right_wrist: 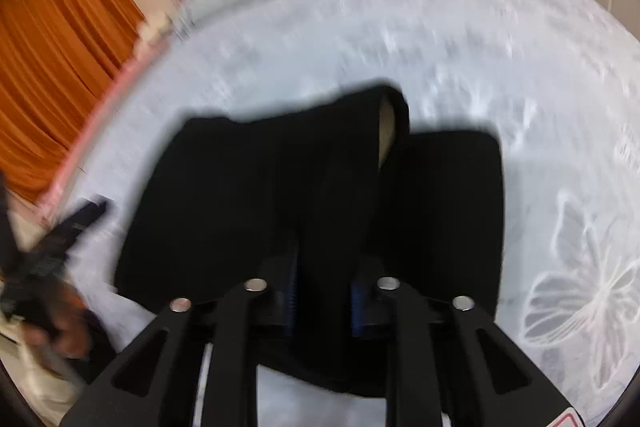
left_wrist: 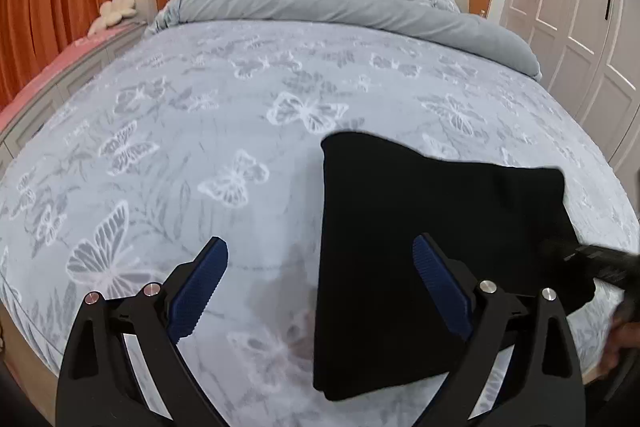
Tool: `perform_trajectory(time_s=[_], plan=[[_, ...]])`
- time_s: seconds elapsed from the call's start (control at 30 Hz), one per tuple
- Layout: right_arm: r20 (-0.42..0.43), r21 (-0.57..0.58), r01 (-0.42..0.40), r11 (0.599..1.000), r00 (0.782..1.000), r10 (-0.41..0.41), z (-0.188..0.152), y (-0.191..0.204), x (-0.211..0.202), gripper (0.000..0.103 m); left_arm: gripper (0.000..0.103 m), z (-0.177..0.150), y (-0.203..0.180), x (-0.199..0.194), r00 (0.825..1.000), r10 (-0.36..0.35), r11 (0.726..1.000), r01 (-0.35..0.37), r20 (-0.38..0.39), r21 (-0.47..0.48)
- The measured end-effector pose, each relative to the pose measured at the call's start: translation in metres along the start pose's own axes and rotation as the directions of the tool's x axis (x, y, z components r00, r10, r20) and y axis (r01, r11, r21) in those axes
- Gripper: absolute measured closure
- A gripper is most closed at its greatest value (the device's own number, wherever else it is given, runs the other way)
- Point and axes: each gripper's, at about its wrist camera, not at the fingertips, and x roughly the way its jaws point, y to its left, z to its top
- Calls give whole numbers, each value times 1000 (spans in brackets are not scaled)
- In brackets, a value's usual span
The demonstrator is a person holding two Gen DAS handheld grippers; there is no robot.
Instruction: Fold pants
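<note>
Heads up: your right gripper [right_wrist: 323, 287] has its jaws pinched on a raised ridge of the black, folded fabric pants [left_wrist: 432, 223], which lie on the butterfly-print pale blue bed cover [left_wrist: 208, 131] at the lower right of the left wrist view. If you lift from that one bunch, I'd guess the layers slide apart and the fold falls open, since the cloth looks floppy. Your left gripper [left_wrist: 320, 291] hangs wide open with nothing between the jaws, so it's pinning nothing down. The bundle's long axis seems to run from the bottom edge toward the headboard, leaning a bit right.
</note>
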Motion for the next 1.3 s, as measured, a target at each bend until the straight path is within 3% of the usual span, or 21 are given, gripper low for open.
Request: perform_trajectory(time_s=[0.1,0.13,0.23,0.27,0.3,0.33,0.4,0.5,0.53,0.67,0.73,0.77,0.8,0.87,0.93,1.03,1.2,1.3], plan=[[134,-23,6,1000,991,-3,12,7,-56,91,11,1,1,-9,999,-16,1000,17,35,-11],[145,-23,22,999,989,-19,11,5,-65,91,11,2,1,-10,999,-25,1000,26,36,-18],[66,-39,176,984,983,-173,0,-20,-48,89,11,1,0,-2,999,-37,999,37,3,-23],[5,-40,209,977,978,-209,-5,-31,-27,80,11,0,-1,2,999,-44,999,43,-13,-24],[-59,-40,233,972,970,-236,-13,-42,-4,74,11,0,-2,7,998,-54,998,53,-38,-27],[-62,0,212,977,975,-212,-17,-50,2,74,11,-1,-4,9,997,-62,998,60,-51,-30],[18,28,177,984,984,-178,-10,-44,-22,73,11,-3,-7,11,995,-75,997,72,-65,-39],[180,16,153,988,972,-154,-4,-31,-51,73,11,-4,-11,11,997,-59,998,57,-51,-32],[188,6,132,991,973,-131,-5,-26,-52,74,11,-4,-14,12,997,-58,998,57,-50,-29],[105,-75,82,994,992,-74,13,-6,-14,96,11,-6,-30,18,996,-62,998,63,-65,1],[22,-77,133,988,991,-131,17,-21,12,97,11,-8,-40,23,996,-48,998,51,-73,34],[-39,-59,189,980,981,-191,14,-34,28,103,11,-9,-44,26,996,-41,998,45,-80,47],[-74,6,168,986,983,-167,13,-52,40,103,11,-11,-48,30,995,-31,997,37,-91,65],[-55,98,109,989,993,-104,20,-58,26,103,11,-12,-51,32,995,-17,996,24,-95,80],[32,62,120,991,992,-122,31,-41,5,97,11,-12,-51,30,997,-5,996,12,-81,91],[43,17,10,1000,999,-11,45,-10,8,97,11,-10,-51,27,998,1,996,5,-69,91],[-92,-134,-39,990,995,27,61,51,84,97,10,-10,-48,30,996,1,996,7,-88,85],[-140,-176,0,984,990,-25,56,57,134,103,10,-10,-46,31,995,-1,997,9,-95,80]])
